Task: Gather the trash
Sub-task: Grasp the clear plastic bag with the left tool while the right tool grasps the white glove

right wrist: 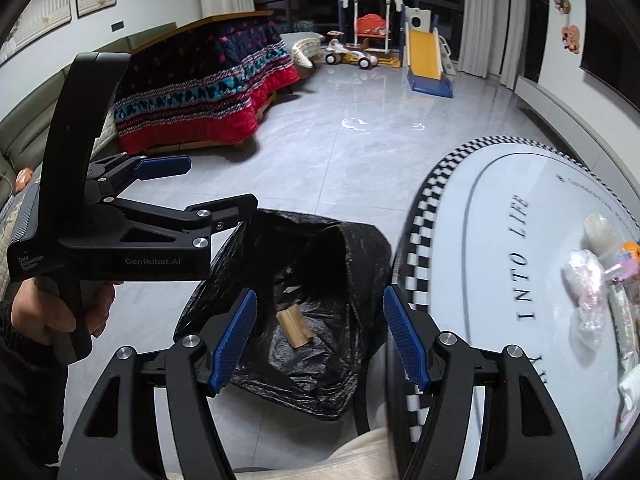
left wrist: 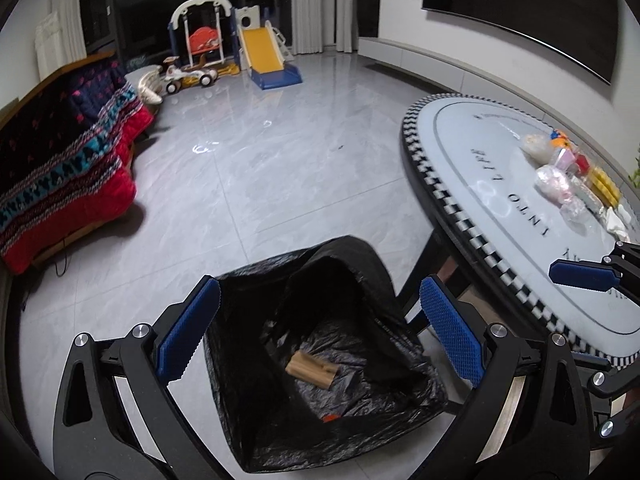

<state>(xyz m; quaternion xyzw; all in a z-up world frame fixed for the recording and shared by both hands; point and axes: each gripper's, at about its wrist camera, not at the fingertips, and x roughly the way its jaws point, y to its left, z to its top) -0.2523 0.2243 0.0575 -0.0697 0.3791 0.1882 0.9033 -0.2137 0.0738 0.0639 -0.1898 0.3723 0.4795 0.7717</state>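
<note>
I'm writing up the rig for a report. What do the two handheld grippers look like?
Both the left gripper and right gripper have black linkage frames with silver bolts and blue textured jaws. The left's body reads "GenRobot.AI" and "Data Acquisition System"; a bare hand with dark sleeve grips it.

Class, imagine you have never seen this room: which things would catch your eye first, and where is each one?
First the black trash bag, gaping open on the floor beside the table, a tan scrap lying inside. Both grippers hang open and empty above it: left gripper, right gripper. A pile of wrappers sits on the tabletop's far side.
</note>
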